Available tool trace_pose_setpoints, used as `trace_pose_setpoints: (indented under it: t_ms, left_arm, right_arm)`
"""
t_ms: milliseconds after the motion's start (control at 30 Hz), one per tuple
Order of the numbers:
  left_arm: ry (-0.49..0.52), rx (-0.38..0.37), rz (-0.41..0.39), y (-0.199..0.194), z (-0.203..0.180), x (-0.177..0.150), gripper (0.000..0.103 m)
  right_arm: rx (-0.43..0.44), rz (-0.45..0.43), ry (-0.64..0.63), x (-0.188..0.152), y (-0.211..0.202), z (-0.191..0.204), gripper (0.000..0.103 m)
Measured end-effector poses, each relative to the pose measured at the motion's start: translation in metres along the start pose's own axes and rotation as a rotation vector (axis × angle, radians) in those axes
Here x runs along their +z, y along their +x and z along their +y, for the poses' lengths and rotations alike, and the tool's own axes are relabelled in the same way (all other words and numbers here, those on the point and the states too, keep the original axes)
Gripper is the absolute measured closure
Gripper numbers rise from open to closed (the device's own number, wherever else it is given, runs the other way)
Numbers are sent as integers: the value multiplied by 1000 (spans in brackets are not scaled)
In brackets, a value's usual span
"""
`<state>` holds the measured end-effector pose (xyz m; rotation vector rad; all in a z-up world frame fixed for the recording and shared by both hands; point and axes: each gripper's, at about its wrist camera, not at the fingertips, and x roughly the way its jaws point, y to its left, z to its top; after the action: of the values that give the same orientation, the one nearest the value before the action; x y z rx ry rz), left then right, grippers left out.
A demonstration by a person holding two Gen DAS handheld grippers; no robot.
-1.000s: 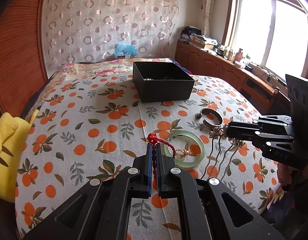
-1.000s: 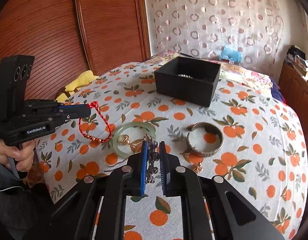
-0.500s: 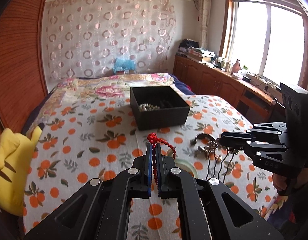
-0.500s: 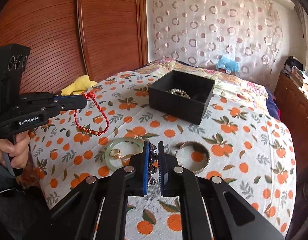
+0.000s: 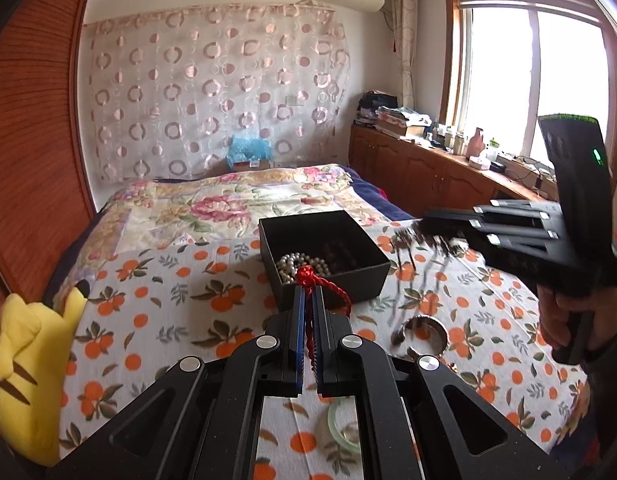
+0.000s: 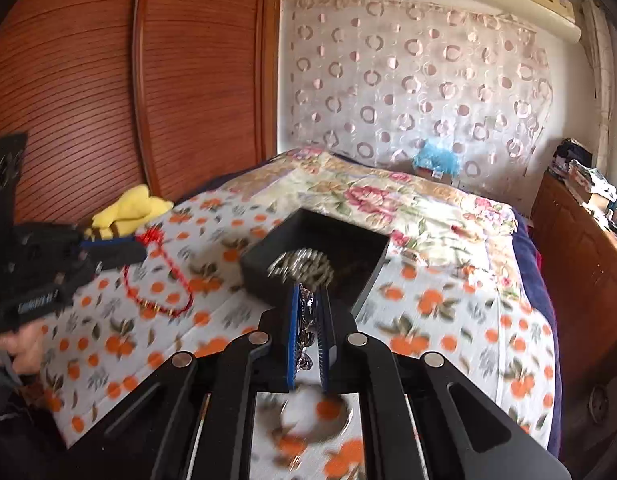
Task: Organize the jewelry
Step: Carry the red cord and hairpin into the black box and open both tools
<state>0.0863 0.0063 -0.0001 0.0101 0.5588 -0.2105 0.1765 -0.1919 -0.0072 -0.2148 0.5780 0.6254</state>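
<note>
Jewelry here is split three ways: some in the black box (image 5: 324,256), some in the air, some on the bed (image 5: 156,304). Pinched between the nearly closed jaws of the left hand-held gripper (image 5: 307,312) is a red cord bracelet (image 5: 308,280), its knot poking out ahead of the tips and its loop hanging free below, as the right wrist view shows (image 6: 160,280). Gripping at the knot seems chosen so the loop dangles clear of the bedspread. Straight ahead of that gripper sits the box, open-topped, with a pearl strand (image 5: 298,265) and darker beads already inside.

To its right, the right hand-held gripper (image 5: 428,226) is raised beside the box with thin dark strands trailing from its tips; its own camera shows its jaws (image 6: 308,312) closed on a silvery chain cluster (image 6: 306,320), the box just ahead and below. Both look poised to drop their loads in, though motion blur hides the detail.

Below and right of the left gripper, a metal bangle (image 5: 422,330) and a pale green jade bangle (image 5: 342,428) lie on the orange-print bedspread, not yet boxed.
</note>
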Motion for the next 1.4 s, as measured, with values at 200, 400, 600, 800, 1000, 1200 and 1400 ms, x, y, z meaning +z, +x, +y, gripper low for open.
trace_pose_setpoints:
  t_ms: [200,400,600,800,1000,1200,1400]
  left_arm:
    - [1,8,5,12,2,8,100]
    - [-6,13,16,25,8,17,100]
    - [11,39,26,35,9,25,100]
    - [12,60,33,48,12,35,100]
    - [19,75,45,64,12,45,100]
    - [26,80,66,86,10,50,100]
    - [39,84,101,110,4,48,100]
  right_arm:
    - [-12,-20,46,30,23,-20,94]
    - [-30,-13,106,49,54,-42,94]
    - [-33,9,168,52,89,-55,94]
    - [-5,46,204,45,119,-54,93]
    - [36,79,188,31,126,-48,90]
    - [20,76,160,17,106,-55,90]
    - [-2,69,159,-9,79,-66,89]
